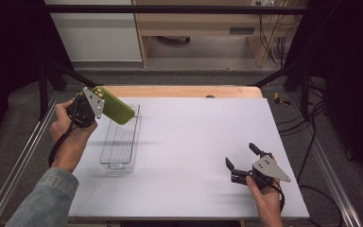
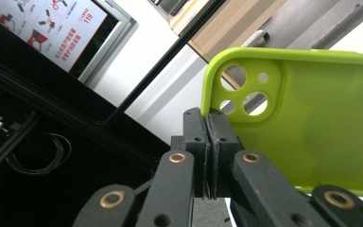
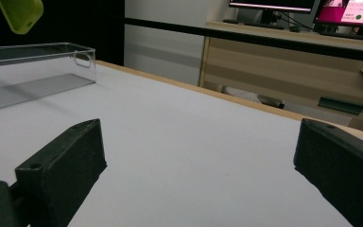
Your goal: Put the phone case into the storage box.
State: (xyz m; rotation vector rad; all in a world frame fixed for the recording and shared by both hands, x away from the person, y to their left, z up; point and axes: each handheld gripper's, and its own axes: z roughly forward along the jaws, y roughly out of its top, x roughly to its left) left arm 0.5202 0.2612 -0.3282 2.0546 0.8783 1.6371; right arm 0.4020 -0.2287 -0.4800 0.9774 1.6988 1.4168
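Left gripper: your left gripper (image 1: 99, 101) has its jaws pinched tight on the rim of the green phone case (image 1: 114, 105), at the end with the camera cut-outs — the left gripper view shows the two pads pressed together on that edge (image 2: 207, 142).
Green phone case: held in the air, tilted, over the far end of the clear bin (image 1: 120, 142); it touches neither the bin nor the tabletop (image 1: 194, 137).
Clear bin: long, narrow and see-through, standing near the tabletop's left edge with its length running from far to near; nothing lies in it that you can make out.
Right gripper: your right gripper (image 1: 242, 158) rests low by the near right corner of the tabletop, jaws spread wide with nothing between them — the right gripper view looks across the bare surface at the bin (image 3: 33, 71).
Step in hand: by the look of it, carrying the case to the bin, with the drop not yet made.
Next move: likely bring the case down until it sits inside the bin's walls, line its long side up with the bin's length, and only then let the jaws part; the bin is narrow, so a skewed case could catch on the rim.
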